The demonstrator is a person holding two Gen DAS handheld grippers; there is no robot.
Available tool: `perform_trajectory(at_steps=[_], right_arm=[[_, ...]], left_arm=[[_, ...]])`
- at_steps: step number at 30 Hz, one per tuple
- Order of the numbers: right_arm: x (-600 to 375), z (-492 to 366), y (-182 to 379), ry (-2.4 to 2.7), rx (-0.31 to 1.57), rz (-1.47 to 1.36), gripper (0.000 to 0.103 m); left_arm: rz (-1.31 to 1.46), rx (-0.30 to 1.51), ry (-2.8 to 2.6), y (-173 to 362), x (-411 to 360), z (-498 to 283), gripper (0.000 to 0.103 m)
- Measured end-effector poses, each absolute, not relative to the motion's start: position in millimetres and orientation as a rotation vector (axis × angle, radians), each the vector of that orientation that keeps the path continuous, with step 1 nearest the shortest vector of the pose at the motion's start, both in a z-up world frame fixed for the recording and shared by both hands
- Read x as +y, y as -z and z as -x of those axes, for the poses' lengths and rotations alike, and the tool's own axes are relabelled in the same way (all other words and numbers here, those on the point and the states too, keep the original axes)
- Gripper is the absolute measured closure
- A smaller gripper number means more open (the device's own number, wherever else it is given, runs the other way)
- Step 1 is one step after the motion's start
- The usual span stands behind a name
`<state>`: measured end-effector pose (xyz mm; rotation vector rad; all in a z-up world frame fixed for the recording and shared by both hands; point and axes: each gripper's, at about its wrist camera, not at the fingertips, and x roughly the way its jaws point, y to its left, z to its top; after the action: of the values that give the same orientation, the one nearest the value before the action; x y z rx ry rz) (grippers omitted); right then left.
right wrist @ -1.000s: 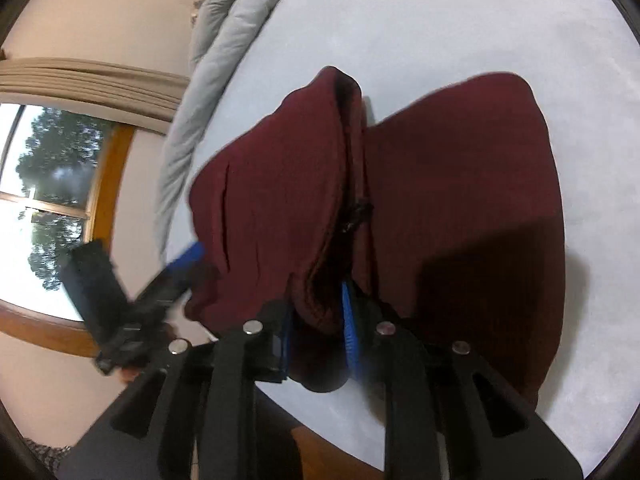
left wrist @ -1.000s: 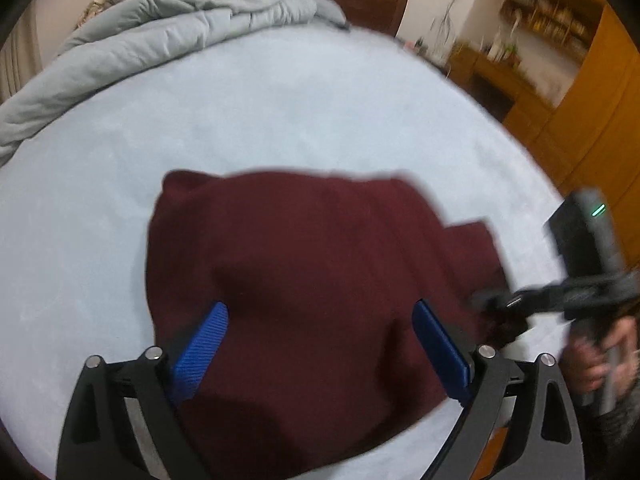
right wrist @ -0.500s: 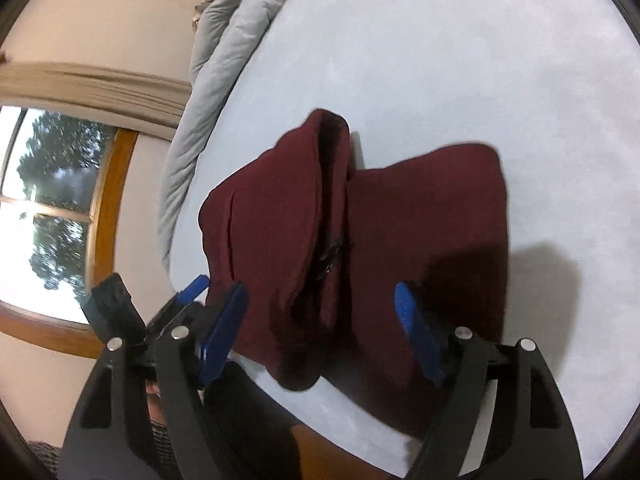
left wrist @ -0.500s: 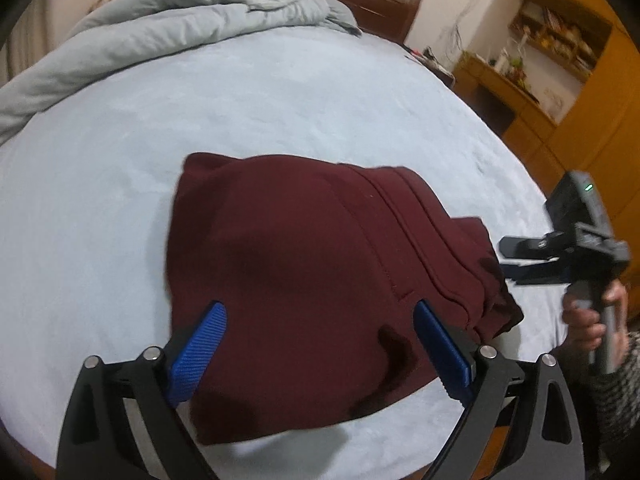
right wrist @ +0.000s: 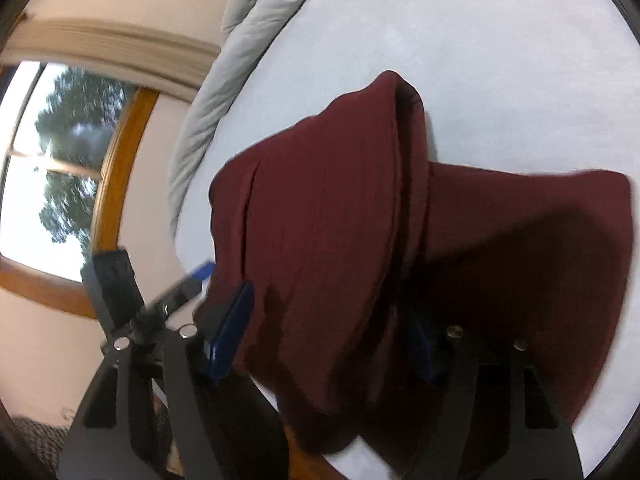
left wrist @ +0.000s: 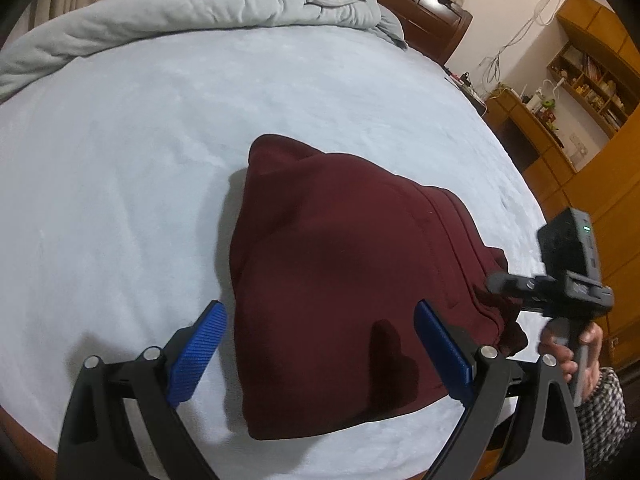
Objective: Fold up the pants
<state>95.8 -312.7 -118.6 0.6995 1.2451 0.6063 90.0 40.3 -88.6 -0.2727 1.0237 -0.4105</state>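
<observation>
- Maroon pants lie folded into a thick bundle on a pale blue bed sheet, near the bed's close edge.
- Right wrist view: pants show stacked layers, a raised fold ridge running up the middle, lower part flat to the right.
- Left gripper jaws wide apart, nothing clamped; blue pads on either side of the near end of the bundle, above it, not pressing on cloth. One pad over bare sheet, the other over the pants.
- Right gripper jaws spread but closing; the near thick edge of the pants sits between them. Left blue pad just beside the cloth; the other pad is dark and half hidden by fabric. Cannot tell contact for sure; no firm pinch seen.
- In the left wrist view the right gripper sits at the bundle's right edge, held by a hand with a checked sleeve.
- Left gripper also visible in the right wrist view, at the pants' left edge.
- Grey duvet bunched along the far side of the bed.
- Dark wooden headboard behind it, wooden shelves at right.
- Window with a wooden frame at left in the right wrist view.
</observation>
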Motion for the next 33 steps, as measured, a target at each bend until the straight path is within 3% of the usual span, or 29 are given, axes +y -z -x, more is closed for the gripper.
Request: perform_trajectory(at_steps=[3, 6, 10, 21, 33], right_arm=[[-307, -110, 125, -0.647, 1.241, -0.758, 0.033], [-294, -113, 119, -0.668, 1.249, -0.683, 0.067], [-305, -105, 101, -0.704, 1.199, -0.714, 0.081], [-359, -68, 13, -0.669, 0.997, -0.671, 0.084], [-406, -56, 96, -0.466, 1.141, -0.719, 0.083]], left_arm=[[0.271, 1.032, 0.416, 89, 41, -92, 0.008], [0.268, 1.033, 0.409, 89, 42, -93, 0.008], [0.282, 1.027, 0.395, 86, 47, -94, 0.008], [0.286, 1.003, 0.432, 69, 34, -93, 0.008], [0.162, 1.051, 0.465, 85, -17, -101, 0.008]])
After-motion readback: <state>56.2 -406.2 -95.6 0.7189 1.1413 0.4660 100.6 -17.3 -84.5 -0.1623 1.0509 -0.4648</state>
